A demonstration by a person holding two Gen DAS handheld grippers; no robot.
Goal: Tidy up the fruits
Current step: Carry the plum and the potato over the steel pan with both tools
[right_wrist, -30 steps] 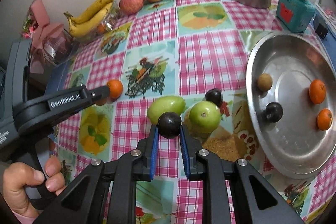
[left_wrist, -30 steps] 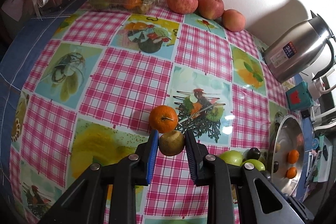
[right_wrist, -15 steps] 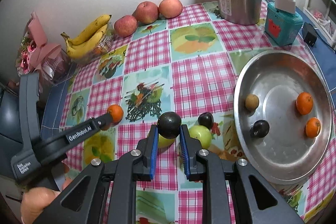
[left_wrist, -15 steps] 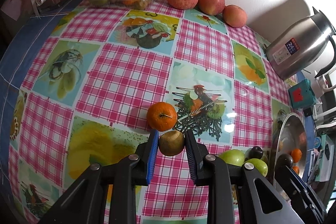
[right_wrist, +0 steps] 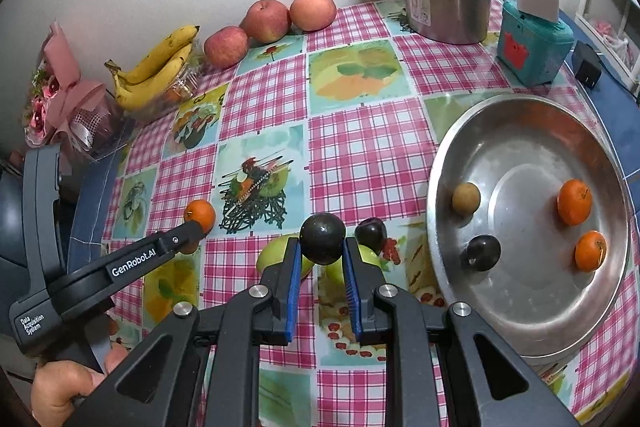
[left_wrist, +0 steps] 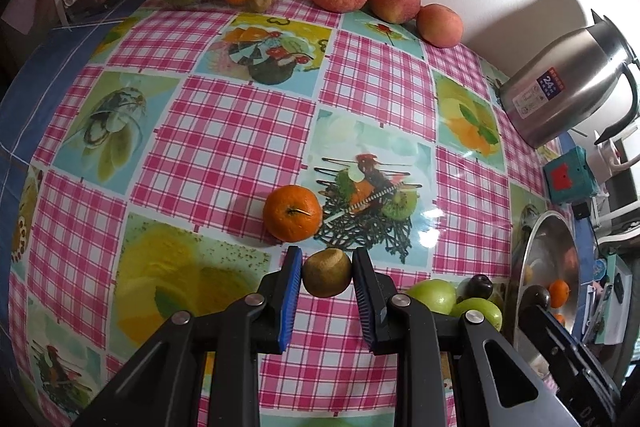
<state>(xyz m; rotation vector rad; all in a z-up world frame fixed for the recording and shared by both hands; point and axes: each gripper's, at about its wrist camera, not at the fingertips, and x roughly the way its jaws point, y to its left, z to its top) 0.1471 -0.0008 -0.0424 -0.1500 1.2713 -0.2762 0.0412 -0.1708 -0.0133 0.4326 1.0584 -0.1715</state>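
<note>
The left gripper clamps a brownish-green fruit, seemingly stem-end up, just at 6 o'clock of the orange, while the right gripper pinches a round dark plum above the green fruits, at 9 o'clock of the steel tray.

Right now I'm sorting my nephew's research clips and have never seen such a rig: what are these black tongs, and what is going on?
A person holds two hand-squeezed grabbers, each with a fisheye camera looking along its fingers. One picture comes from the left tool, shut on a small brownish-green round fruit. The other comes from the right tool, shut on a dark round plum. On the pink checked tablecloth lie a loose orange tangerine, green fruits and a round steel tray already holding four fruits.
</note>
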